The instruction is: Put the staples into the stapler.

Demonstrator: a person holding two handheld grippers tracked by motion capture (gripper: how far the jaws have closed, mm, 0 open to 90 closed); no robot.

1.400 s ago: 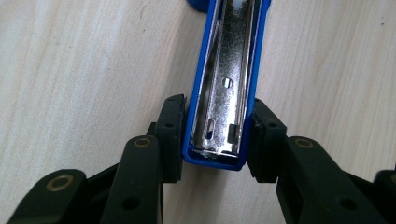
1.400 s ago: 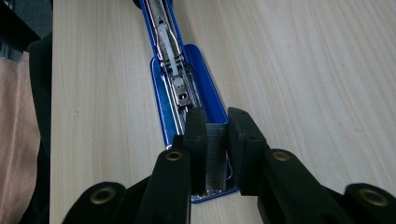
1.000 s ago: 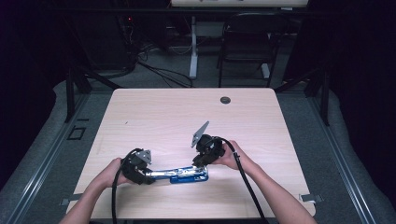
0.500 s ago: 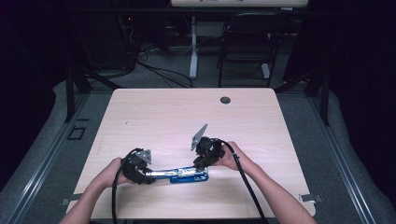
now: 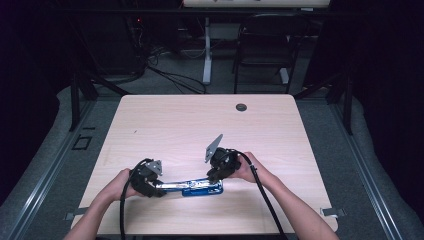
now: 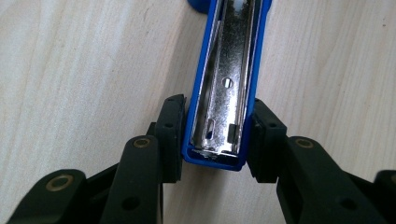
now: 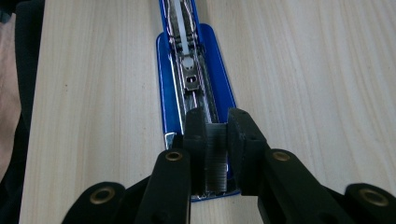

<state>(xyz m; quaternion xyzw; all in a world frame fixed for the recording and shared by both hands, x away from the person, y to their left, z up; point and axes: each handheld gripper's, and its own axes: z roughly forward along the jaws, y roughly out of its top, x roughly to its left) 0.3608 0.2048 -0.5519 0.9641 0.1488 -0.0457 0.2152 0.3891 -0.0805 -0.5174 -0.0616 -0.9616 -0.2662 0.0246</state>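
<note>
High view: I am working at the near edge of the table (image 5: 165, 120). The stapler (image 5: 192, 186) is lying opened out flat, lengthwise between my two claws. My left claw (image 5: 156, 188) is gripping its left end; my right claw (image 5: 216, 179) is coming down on its right end. A small dark disc (image 5: 241, 107) is sitting near the far edge, well apart from the work. Beyond the table, a chair (image 5: 262, 52) and loose cables (image 5: 172, 77) are lying on the floor. Nothing is standing between my claws and the stapler.

Left gripper view: my left claw (image 6: 215, 140) is pinching the blue arm of the stapler (image 6: 229, 79), one pad pressing each side wall. The chrome channel is facing up, running away from me. Bare wood is lying on both sides.

Right gripper view: my right claw (image 7: 215, 140) is clamping a block of staples (image 7: 215, 163) between its pads, right over the near end of the stapler (image 7: 196, 79). The open magazine is running away from me, its pusher showing farther along. A dark sleeve edge is showing at far left.
</note>
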